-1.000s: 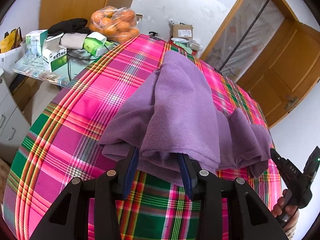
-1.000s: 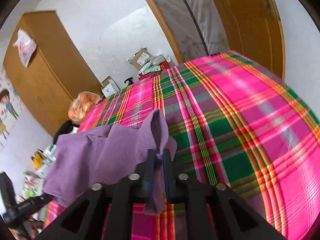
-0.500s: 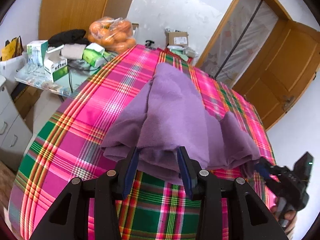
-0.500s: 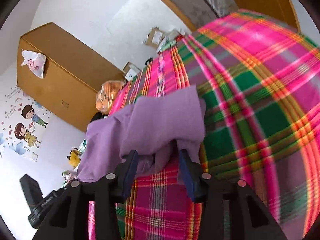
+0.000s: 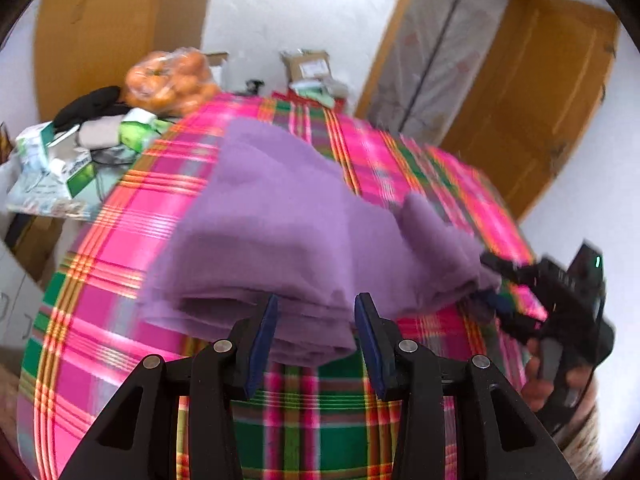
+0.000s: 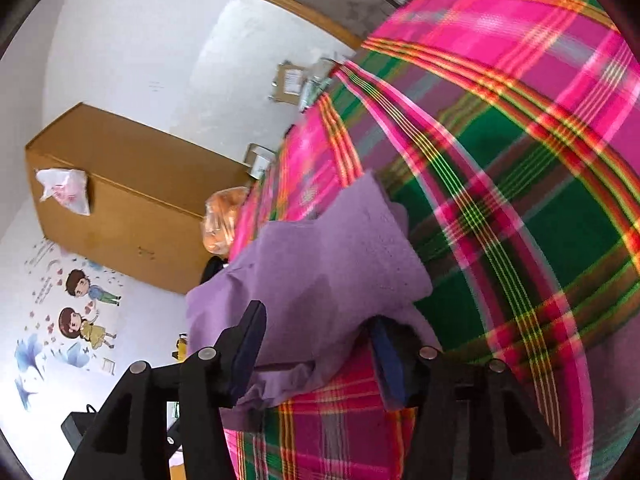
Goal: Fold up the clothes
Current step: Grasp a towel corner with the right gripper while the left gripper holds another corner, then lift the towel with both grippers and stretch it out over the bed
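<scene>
A purple fleece garment [image 5: 280, 220] lies folded in layers on the pink and green plaid table cover [image 5: 120, 240]. My left gripper [image 5: 316, 320] is open at the garment's near folded edge, and the thick fold sits loose between its blue pads. In the same view my right gripper [image 5: 490, 284] is held by a hand at the garment's right end. In the right wrist view the garment [image 6: 320, 264] rests on the plaid cover [image 6: 520, 200], and my right gripper [image 6: 316, 344] is open with a loose flap lying between its fingers.
A bag of oranges [image 5: 172, 80], dark clothes and small boxes [image 5: 60, 168] crowd a side table at the far left. A cardboard box [image 5: 308, 66] stands past the table's far end. A wooden door [image 5: 540, 100] is at the right, a wardrobe [image 6: 120, 200] by the wall.
My right gripper went from shut on the garment's corner to open, and the corner dropped onto the table. The right view has tilted. My left gripper stayed open at the near fold.
</scene>
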A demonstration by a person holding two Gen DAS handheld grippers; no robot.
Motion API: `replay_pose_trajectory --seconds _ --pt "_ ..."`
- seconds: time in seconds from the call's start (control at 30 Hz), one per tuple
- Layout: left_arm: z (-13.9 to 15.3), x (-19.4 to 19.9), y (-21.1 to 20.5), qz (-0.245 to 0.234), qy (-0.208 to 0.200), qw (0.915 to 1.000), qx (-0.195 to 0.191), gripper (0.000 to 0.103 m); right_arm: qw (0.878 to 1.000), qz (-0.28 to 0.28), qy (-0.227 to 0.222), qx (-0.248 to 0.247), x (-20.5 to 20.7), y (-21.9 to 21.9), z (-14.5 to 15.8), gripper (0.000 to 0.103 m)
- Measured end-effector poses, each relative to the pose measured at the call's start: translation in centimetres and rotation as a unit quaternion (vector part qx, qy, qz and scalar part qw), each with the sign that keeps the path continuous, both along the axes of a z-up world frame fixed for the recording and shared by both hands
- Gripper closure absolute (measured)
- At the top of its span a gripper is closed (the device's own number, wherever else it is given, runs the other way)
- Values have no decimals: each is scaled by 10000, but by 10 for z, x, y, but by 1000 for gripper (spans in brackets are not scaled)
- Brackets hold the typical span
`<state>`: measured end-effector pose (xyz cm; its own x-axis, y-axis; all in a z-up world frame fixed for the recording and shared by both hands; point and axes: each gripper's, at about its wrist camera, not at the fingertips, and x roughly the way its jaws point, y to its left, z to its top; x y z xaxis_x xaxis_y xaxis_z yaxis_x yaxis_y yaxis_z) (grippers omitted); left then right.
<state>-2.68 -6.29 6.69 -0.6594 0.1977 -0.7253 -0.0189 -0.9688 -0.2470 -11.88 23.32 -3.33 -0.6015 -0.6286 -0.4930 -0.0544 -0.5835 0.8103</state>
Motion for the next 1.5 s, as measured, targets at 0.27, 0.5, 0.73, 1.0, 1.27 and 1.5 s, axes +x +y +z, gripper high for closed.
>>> replay_pose_trajectory --seconds 0.27,0.5,0.73,1.0,1.27,1.5 --pt "-19 -16 48 -558 -75 9974 -453 61 9999 71 -36 64 -16 -1 -4 87" --pt "-29 -25 65 -734 -225 9960 -455 61 9996 -132 222 75 -14 19 9 94" --pt "-32 -32 77 -765 -275 9956 -455 61 9983 -252 487 196 -5 42 27 94" --pt "-27 -32 89 -880 -267 9949 -409 61 9969 -414 615 270 4 63 35 94" --pt "-24 -32 102 -929 -239 9945 -413 61 9946 -662 709 378 10 88 40 95" --pt "-23 -33 111 -1000 -246 9937 -432 61 9906 -982 778 555 19 115 46 95"
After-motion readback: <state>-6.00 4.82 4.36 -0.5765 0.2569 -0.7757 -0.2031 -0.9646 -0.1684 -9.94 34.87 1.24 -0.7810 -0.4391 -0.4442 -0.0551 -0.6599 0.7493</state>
